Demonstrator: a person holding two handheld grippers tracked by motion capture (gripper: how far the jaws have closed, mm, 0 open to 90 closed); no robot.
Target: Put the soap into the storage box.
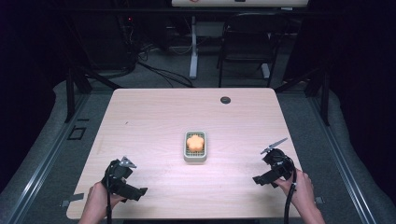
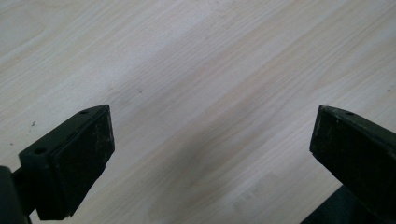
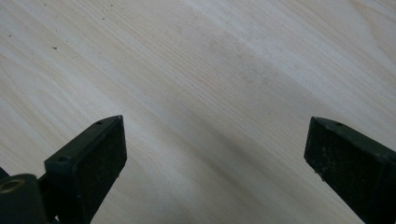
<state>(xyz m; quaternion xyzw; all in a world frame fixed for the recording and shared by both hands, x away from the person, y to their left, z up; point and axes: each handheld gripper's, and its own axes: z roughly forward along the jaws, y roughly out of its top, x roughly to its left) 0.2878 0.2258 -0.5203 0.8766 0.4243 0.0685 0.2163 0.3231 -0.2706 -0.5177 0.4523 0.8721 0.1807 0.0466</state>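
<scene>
Well, with both my left gripper [image 2: 212, 154] and right gripper [image 3: 215, 158] spread empty over bare counter [image 1: 154, 116], I should approach the mid-counter tray [image 1: 195, 157] and its orange flower [image 1: 195, 142] slowly, squarely.

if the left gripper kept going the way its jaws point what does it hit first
Most likely the bare wooden table itself. In the left gripper view the open jaws of the left gripper frame plain tabletop, with nothing between them. The tray sits off toward the middle, apparently not in that line.
</scene>
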